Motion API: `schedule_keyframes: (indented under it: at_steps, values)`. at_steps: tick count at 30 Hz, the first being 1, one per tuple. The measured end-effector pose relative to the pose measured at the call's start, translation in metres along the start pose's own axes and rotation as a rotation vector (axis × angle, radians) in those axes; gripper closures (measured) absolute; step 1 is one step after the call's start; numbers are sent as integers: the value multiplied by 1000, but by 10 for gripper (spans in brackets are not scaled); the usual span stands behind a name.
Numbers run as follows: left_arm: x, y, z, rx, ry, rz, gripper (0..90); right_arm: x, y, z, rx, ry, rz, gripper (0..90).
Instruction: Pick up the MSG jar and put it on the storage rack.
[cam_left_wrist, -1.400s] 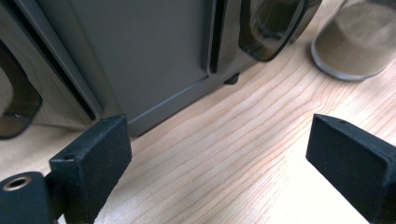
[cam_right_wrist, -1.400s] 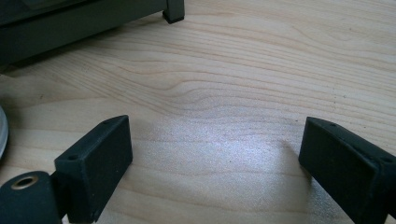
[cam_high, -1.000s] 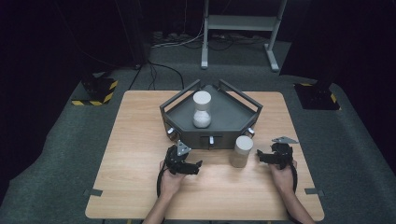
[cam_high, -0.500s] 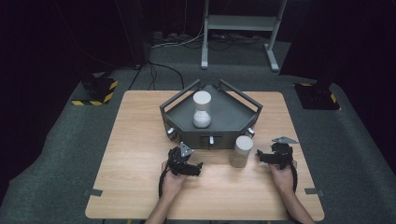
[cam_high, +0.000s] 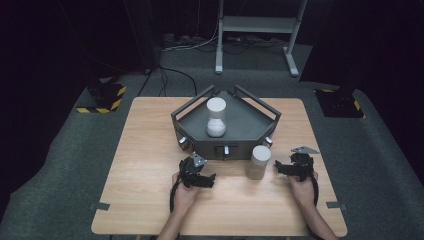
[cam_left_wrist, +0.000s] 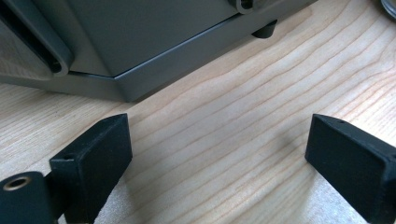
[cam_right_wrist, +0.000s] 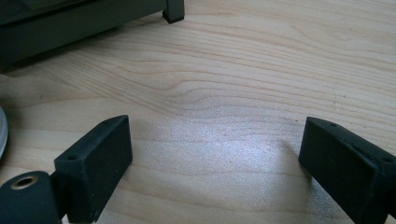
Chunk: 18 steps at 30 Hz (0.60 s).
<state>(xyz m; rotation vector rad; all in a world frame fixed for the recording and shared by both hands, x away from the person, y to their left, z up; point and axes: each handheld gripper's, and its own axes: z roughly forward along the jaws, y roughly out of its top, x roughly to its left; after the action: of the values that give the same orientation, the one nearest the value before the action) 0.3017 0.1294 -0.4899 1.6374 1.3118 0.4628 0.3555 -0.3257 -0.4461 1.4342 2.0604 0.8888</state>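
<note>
Down on the wooden table (cam_high: 150, 150), both grippers rest in the person's hands with nothing between their jaws. The left gripper (cam_high: 199, 176) has its jaws spread wide over bare wood, and the dark grey tray (cam_high: 250, 131) sits just ahead of it, one corner and a small foot close in the left gripper view. The right gripper (cam_high: 286, 168) is likewise spread apart, its jaws low over the tabletop. A pale cylinder (cam_high: 259, 161) stands upright between the two grippers, nearer the right one and just to that gripper's left, touching neither. A white hourglass-shaped jar (cam_high: 216, 117) stands inside the tray, well beyond both grippers.
</note>
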Motion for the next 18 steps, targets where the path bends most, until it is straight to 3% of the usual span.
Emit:
schedule_keyframes:
  at_steps: [18]
  values:
    - [0,0,0,0,0,0,70,0,0,0,0,0,0,95]
